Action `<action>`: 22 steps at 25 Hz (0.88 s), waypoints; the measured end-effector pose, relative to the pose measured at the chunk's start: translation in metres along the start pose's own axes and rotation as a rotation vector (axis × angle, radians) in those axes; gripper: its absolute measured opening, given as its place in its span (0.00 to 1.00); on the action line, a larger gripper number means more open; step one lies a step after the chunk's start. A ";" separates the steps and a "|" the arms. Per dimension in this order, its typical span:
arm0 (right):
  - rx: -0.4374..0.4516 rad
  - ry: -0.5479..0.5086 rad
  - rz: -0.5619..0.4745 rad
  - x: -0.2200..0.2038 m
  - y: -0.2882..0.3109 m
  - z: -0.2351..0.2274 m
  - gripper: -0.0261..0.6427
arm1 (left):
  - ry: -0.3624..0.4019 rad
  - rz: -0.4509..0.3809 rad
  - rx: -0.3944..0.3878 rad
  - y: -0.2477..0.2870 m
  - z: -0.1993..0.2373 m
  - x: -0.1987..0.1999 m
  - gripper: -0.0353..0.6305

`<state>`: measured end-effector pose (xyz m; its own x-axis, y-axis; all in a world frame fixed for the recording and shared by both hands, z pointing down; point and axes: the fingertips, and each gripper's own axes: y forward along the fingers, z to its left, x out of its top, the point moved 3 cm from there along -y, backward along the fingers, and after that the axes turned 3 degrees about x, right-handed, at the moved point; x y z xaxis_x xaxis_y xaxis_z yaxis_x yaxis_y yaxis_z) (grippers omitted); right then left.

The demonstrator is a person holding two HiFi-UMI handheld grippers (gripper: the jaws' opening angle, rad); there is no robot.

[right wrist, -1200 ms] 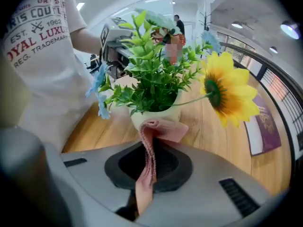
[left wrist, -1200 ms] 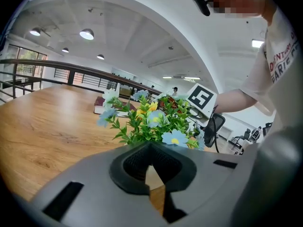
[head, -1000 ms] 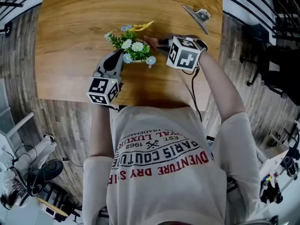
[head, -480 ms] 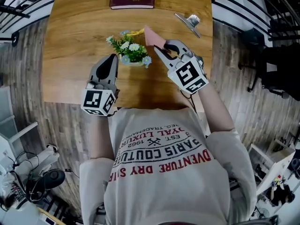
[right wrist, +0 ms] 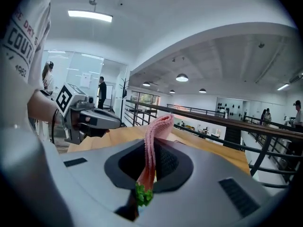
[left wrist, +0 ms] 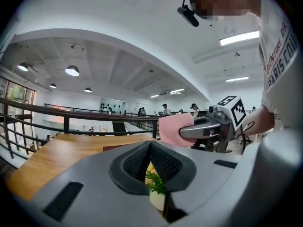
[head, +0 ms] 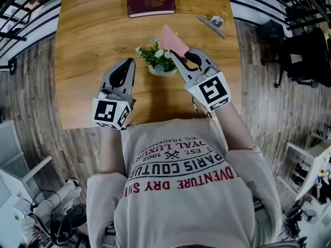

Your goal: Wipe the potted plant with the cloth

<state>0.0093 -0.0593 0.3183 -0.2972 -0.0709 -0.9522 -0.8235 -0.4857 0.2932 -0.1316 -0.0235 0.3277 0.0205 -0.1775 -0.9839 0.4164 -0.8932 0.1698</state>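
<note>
Head view: The small green potted plant (head: 160,61) with white and blue flowers in a pale pot stands near the middle of the brown wooden table (head: 88,40), well back from the near edge. A maroon hardback book (head: 150,2) lies by the far edge and a silver metal clip (head: 212,24) lies toward the far right corner. Both are well apart from the plant. My left gripper (head: 130,62) hangs just left of the plant and my right gripper (head: 176,55) just right of it. A flat pink cloth (head: 172,38) stands up out of the right one.

Left gripper view: The jaws are pressed together with nothing between them. The foliage and pot show below and beyond the tips.

Right gripper view: The jaws are clamped on the pink cloth (right wrist: 155,136), which runs up as a folded strip and curls over at the top. A green leaf shows just under its lower end.

Assessment: The wipe is not yet under way. I judge it best to lay the free end of the cloth on the leaves and draw it along them lightly. The pot looks light, so the closed left gripper should brace its side to keep it from tipping.
</note>
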 end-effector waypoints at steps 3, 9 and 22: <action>-0.028 0.019 0.011 0.008 0.025 0.030 0.09 | 0.012 0.001 -0.049 -0.015 0.028 0.002 0.08; -0.071 0.055 0.077 -0.004 0.074 0.083 0.09 | 0.013 0.019 -0.113 -0.044 0.079 -0.014 0.08; -0.221 0.211 0.336 -0.114 0.138 0.139 0.09 | -0.010 0.199 -0.211 -0.084 0.120 -0.091 0.08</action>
<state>-0.1376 0.0029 0.4797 -0.4063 -0.4215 -0.8107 -0.5684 -0.5781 0.5855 -0.2779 0.0180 0.4096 0.1126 -0.3457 -0.9316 0.5851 -0.7347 0.3434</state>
